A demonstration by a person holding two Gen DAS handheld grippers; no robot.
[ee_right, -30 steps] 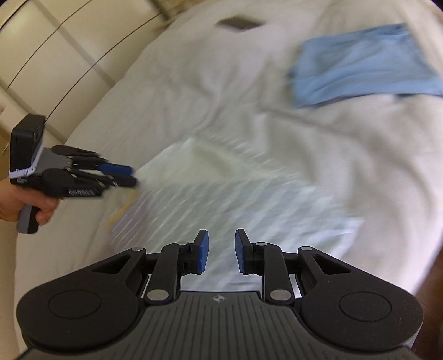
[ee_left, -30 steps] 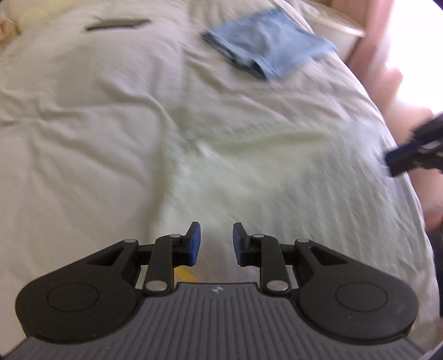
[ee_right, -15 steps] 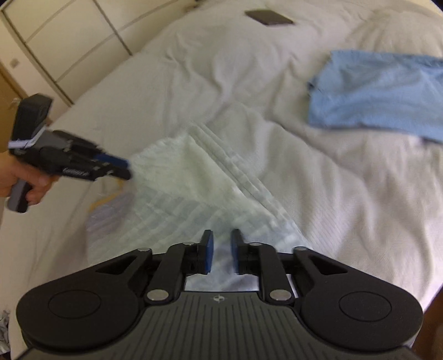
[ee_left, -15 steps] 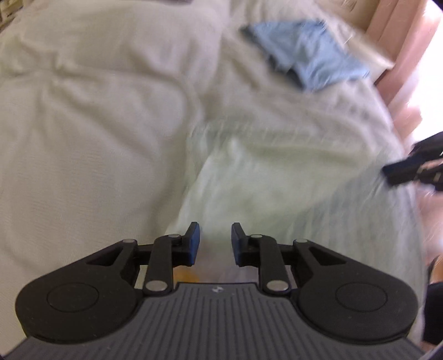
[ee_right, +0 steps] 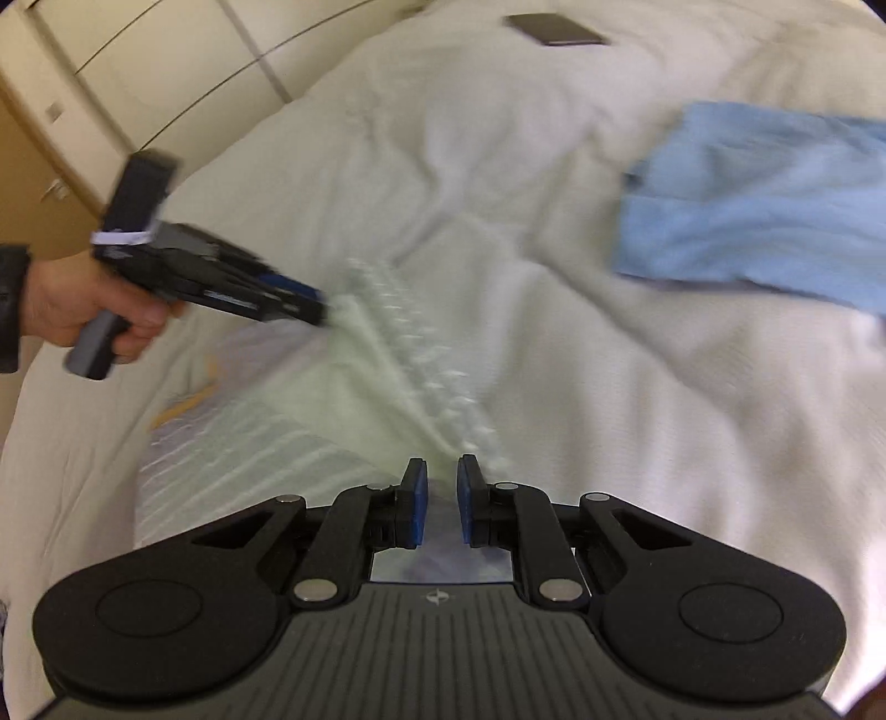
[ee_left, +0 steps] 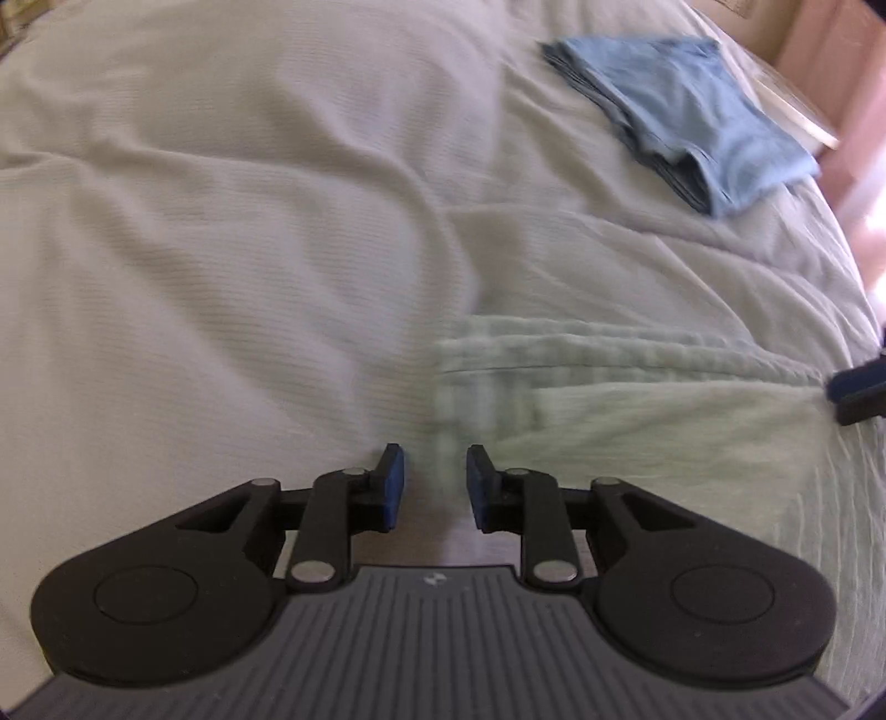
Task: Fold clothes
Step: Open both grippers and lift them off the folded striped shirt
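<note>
A pale green ribbed garment (ee_left: 637, 432) (ee_right: 332, 421) lies partly doubled over on the white bed (ee_left: 221, 249). Its folded edge runs in a straight line between my two grippers. In the left wrist view my left gripper (ee_left: 434, 487) has the garment's blurred corner between its blue pads. The right wrist view shows the same left gripper (ee_right: 318, 307), held by a hand (ee_right: 61, 310), with its tips on that corner. My right gripper (ee_right: 442, 501) has the other end of the edge between its jaws, which are closing on it. The right gripper's tip (ee_left: 858, 387) shows at the frame edge.
A folded light blue garment (ee_left: 692, 116) (ee_right: 758, 205) lies further up the bed. A dark flat object (ee_right: 554, 30) rests near the head end. Cream wardrobe doors (ee_right: 138, 72) stand beyond the bed's left side, and a pink curtain (ee_left: 847, 55) hangs on the other side.
Both grippers have moved up the bed and lower, carrying the garment's edge over itself so a fold now shows. The right gripper's jaws have narrowed.
</note>
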